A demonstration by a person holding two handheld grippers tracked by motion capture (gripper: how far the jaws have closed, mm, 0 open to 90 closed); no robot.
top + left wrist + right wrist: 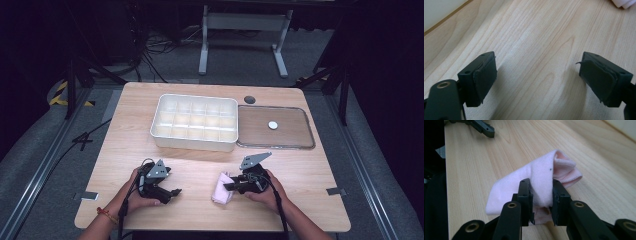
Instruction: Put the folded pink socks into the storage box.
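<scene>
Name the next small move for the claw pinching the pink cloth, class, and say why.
Probably lift it a little: the right claw is shut on the folded pink cloth, which lies on the table short of the empty divided tray. The left claw is open over bare wood.

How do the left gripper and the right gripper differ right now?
The left gripper has its jaws spread wide apart with only bare wood between them, while the right gripper is closed on a pink cloth. In the high view the left gripper points toward the table's middle from the left, and the right gripper points back toward it from the right. Both are black, hand-held, and low over the wooden table.
</scene>
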